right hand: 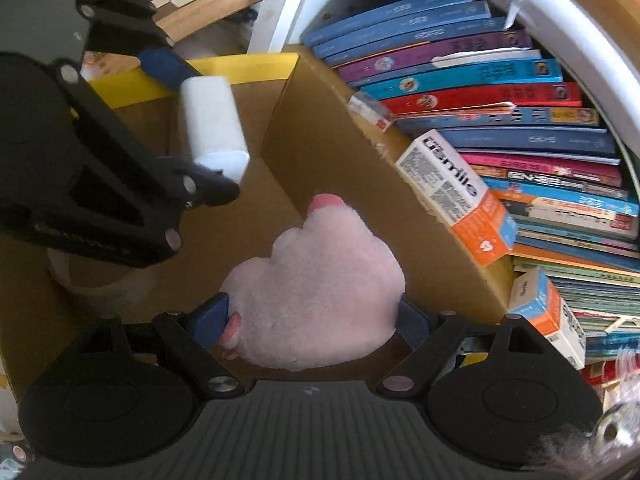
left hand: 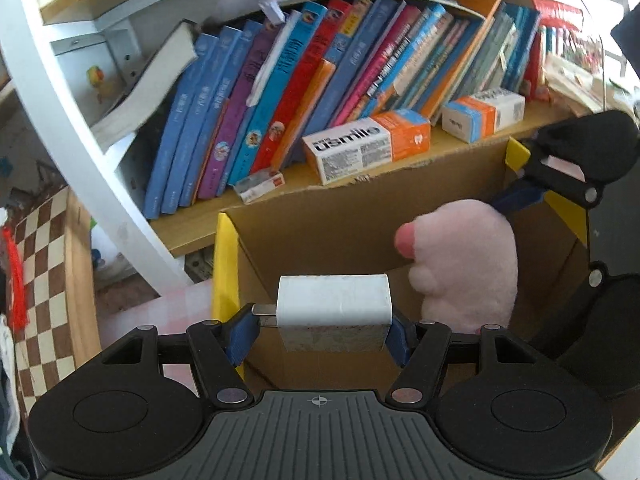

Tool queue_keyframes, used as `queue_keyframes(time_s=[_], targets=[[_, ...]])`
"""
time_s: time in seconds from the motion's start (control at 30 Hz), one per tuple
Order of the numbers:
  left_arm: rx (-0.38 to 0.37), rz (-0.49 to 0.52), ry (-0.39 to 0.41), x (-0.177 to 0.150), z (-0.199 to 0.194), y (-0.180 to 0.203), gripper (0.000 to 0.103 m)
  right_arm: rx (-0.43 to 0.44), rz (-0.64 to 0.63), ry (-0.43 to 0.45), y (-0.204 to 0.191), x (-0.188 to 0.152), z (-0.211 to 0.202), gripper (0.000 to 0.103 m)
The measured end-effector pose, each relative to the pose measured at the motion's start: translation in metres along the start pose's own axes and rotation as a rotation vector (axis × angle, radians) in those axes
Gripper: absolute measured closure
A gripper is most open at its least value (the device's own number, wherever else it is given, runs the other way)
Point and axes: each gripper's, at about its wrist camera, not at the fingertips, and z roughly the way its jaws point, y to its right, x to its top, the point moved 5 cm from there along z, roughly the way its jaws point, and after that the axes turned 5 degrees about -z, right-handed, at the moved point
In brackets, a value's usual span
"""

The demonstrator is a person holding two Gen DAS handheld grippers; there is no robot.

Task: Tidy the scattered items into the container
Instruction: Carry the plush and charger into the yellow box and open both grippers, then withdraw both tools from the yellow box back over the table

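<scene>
White USB charger block point(left hand: 334, 306): rectangular, metal prongs pointing left, held level above the open cardboard box point(left hand: 320, 232); scuffed underside visible; pink plush toy point(right hand: 316, 292): soft, rounded, with a darker pink tip, suspended over the box interior; box: brown, yellow-edged flaps, standing against a shelf of books.

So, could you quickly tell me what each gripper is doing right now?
Left gripper: closed on the white charger.
Right gripper: closed on the pink plush toy.
</scene>
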Motion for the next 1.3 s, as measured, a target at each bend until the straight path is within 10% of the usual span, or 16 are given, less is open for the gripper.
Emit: queue_keyframes(time_s=[0.53, 0.87, 1.07, 1.17, 1.3], targets=[[-0.033, 0.040, 0.025, 0.000, -0.009, 0.004, 0.030, -0.003, -0.001, -0.001, -0.004, 0.001, -0.006, 0.007], [0.047, 0.083, 0.192, -0.009, -0.081, 0.000, 0.029, -0.053, 0.136, 0.156, 0.005, -0.015, -0.093, 0.008], [0.084, -0.007, 0.135, -0.037, -0.088, -0.026, 0.029, -0.086, 0.323, 0.141, 0.012, -0.051, -0.128, 0.009], [0.083, -0.058, 0.081, -0.052, -0.082, -0.038, 0.048, -0.069, 0.396, 0.083, 0.007, -0.070, -0.123, 0.015], [0.059, -0.088, 0.038, -0.065, -0.079, -0.042, 0.079, -0.025, 0.476, 0.043, -0.003, -0.087, -0.116, 0.047]])
